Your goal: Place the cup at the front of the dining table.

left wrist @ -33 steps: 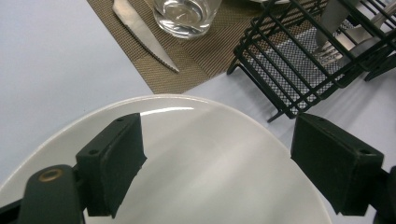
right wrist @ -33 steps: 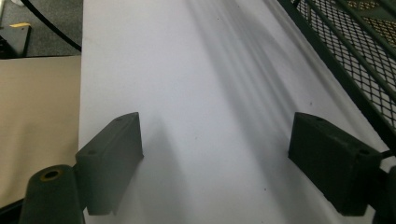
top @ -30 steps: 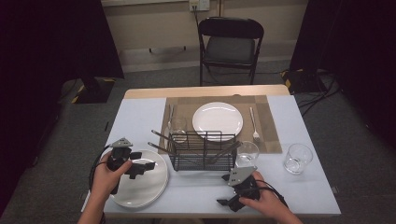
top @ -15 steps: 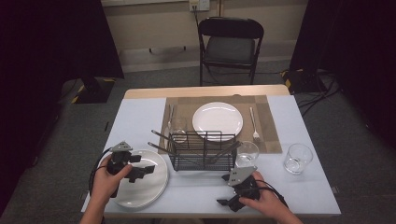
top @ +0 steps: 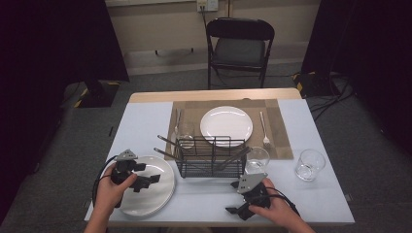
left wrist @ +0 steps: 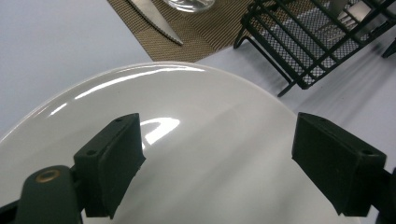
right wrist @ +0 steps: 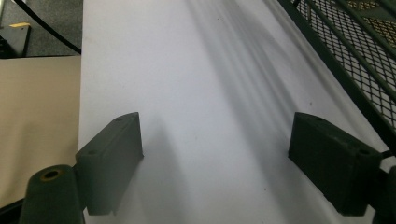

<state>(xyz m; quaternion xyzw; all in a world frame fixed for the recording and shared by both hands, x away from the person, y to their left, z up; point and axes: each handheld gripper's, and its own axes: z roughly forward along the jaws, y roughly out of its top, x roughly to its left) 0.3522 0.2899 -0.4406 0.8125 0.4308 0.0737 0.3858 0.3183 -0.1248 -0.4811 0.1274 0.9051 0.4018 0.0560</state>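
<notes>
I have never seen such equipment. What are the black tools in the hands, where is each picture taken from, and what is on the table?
A person holds two hand-held grippers, each with two black jaws. The high view looks down on the table; the other two come from cameras riding on the grippers. The left gripper hovers open over the near plate; the right gripper is open above bare tabletop. Neither holds anything. Also there: a wire rack with cutlery, a second plate on a placemat, and glasses.

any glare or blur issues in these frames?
Left gripper view: bright streaks of glare on the glossy white plate; black wire rack slightly soft. Right gripper view: striped shadows across the pale tabletop. High view: dark room edges, table evenly lit.
</notes>
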